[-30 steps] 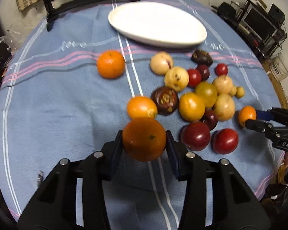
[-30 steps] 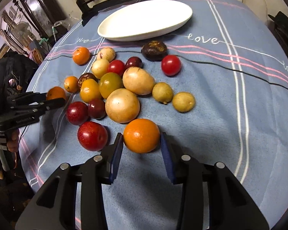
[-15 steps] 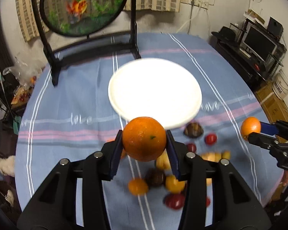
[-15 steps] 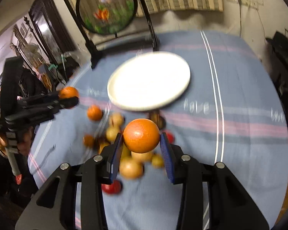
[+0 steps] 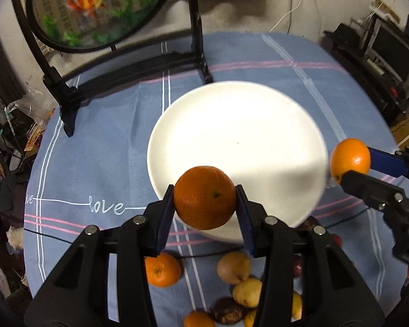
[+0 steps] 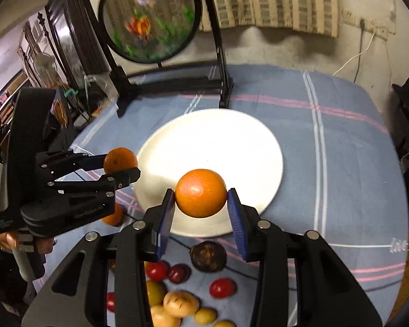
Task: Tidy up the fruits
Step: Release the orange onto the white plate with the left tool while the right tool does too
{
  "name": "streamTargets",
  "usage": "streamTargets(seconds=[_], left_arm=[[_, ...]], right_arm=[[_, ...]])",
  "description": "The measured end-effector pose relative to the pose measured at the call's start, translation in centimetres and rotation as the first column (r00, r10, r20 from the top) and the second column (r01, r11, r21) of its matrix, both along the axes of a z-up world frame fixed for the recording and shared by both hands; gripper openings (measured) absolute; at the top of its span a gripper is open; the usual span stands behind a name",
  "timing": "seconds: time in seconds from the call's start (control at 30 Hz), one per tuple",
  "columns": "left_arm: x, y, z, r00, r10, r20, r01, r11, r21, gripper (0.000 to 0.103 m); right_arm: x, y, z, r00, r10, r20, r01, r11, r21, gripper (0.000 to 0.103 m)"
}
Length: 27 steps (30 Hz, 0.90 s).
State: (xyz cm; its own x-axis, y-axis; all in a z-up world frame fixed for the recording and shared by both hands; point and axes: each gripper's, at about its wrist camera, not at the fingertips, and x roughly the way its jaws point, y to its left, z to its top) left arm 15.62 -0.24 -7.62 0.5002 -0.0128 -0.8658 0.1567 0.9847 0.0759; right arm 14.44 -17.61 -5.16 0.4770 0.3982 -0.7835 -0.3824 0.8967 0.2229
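You are carrying two oranges at once: your left tongs (image 5: 204, 200) are clenching a round, dimpled deep-orange orange (image 5: 205, 197), your right tongs (image 6: 201, 200) a smoother, brighter orange (image 6: 201, 193). A second ago both were down among the loose fruit; now both are hanging over the near edge of the round white plate (image 5: 231, 125), so the sorting is moving from pickup to delivery. The plate is bare. The remaining mixed fruits (image 6: 177, 294) are lying on the blue striped cloth covering the surface (image 5: 95, 150), just before the plate.
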Motion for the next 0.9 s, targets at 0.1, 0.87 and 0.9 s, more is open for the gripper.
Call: streamTargets(seconds=[0.1,0.87,0.9], left_arm=[[1.5,-0.1,-1.7,0.999,0.013,-0.036,-0.013,1.0,0.005,0.044],[4.0,2.0,-3.2,0.999,0.044,-0.005,-0.044,0.999,-0.027,0.077],[3.5,2.3,-2.5,0.999,0.038,0.016,-0.037,0.999,-0.035,0.077]], right_arm=[[1.7,0.4,-1.7,0.999,-0.001,-0.032,0.002,1.0,0.004,0.04],[5.4,-0.2,-2.0,0.999,-0.019,-0.043,0.017,0.999,-0.037,0.061],[4.5,-0.8,-1.0,1.0,-0.026,-0.014,0.025,0.999,-0.033,0.061]])
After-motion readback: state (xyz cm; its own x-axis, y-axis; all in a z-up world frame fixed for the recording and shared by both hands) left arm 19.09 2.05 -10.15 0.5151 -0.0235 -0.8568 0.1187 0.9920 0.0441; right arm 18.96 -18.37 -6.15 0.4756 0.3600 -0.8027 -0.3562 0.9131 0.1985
